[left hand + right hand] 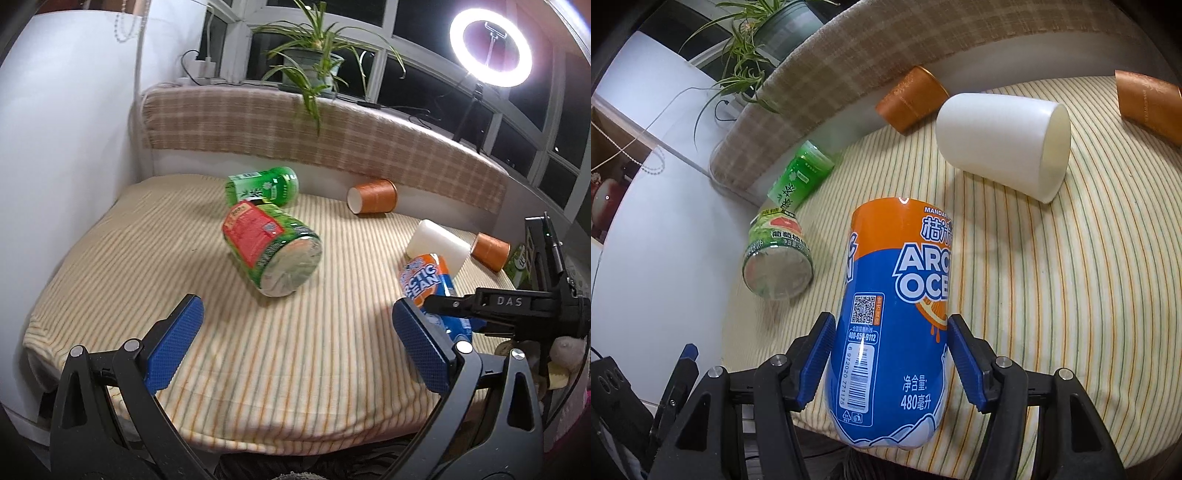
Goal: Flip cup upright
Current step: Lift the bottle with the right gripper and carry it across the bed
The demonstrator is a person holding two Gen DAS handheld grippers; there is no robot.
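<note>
Two grippers over a striped cloth [258, 350] on a table. Right gripper [891, 354] is clenched on a blue-and-orange bottle [897, 306]; both blue pads press its sides near the base end, and its far end points to 12 o'clock in the right wrist view. Whether the bottle touches the cloth, I cannot tell. In the left wrist view the same bottle [428, 280] shows at 3 o'clock with the right gripper's black frame across it.

Left gripper [297, 341] is released, pads wide apart, nothing between them, hovering over the near part of the cloth.

White cup [1004, 144] lies on its side at 1 o'clock from the bottle, open mouth facing right, not upright. In the left wrist view the white cup [439, 247] sits just behind the bottle.

Two orange cups also on their sides: one [373, 196] at the back against the plaid cushion [295, 125], white bottom facing left; the other [490, 251] at the right edge, just beside the white cup.

Green jar [271, 249] with a red label lies on its side mid-cloth, base toward the left camera. Green bottle [264, 186] lies just behind it at 12 o'clock, touching or nearly so.

Potted plant [314, 55] on the sill, ring light [490, 48] at upper right.
</note>
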